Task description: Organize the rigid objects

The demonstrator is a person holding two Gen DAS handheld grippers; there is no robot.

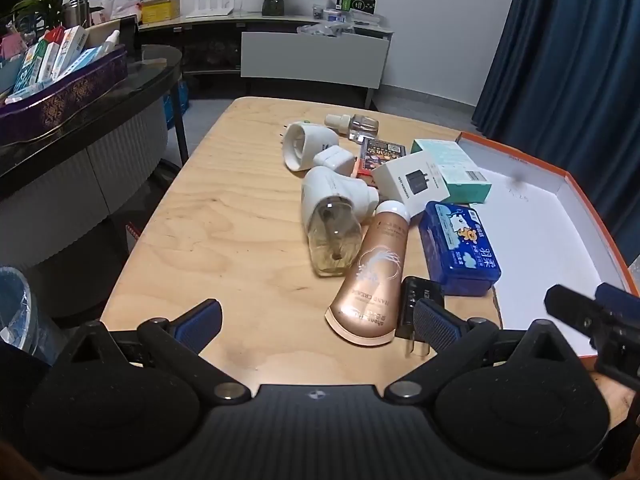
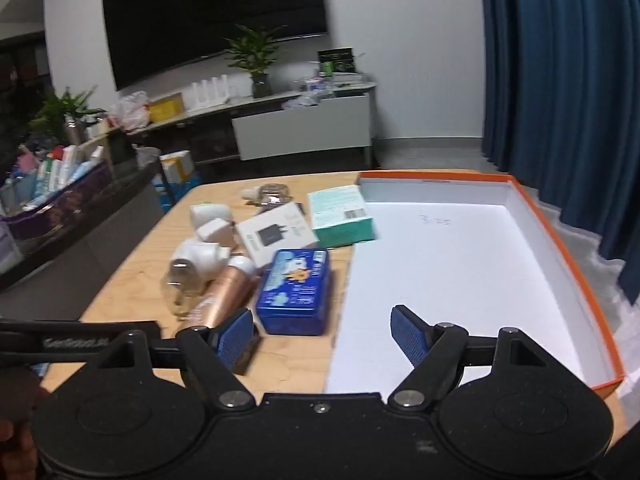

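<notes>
The orange-rimmed tray lies at the right of the tabletop with its white floor bare, so by my reading the sorting has not begun: nothing rigid has gone in yet and the whole cluster is left to move. Seen from the left wrist camera, the pile sits at about one o'clock from the left hand-held gripper, whose jaws stand wide apart with nothing between them. Nearest to it, a copper hand-cream tube lies on its side, with a black plug adapter just beside it at three o'clock and touching the gripper's right finger pad. A blue tin rests beyond the adapter, close against the tray's near edge. At eleven o'clock from the tube lies a white plug-in diffuser with a clear bottle; further back are a second white diffuser, a small white charger cube, a white charger box, a mint-green box overlapping the tray's corner, a dark printed packet and a spare clear refill bottle. The right hand-held gripper also hangs open and empty, straddling the tray's left edge with the blue tin at eleven o'clock, probably the easiest first pick.
</notes>
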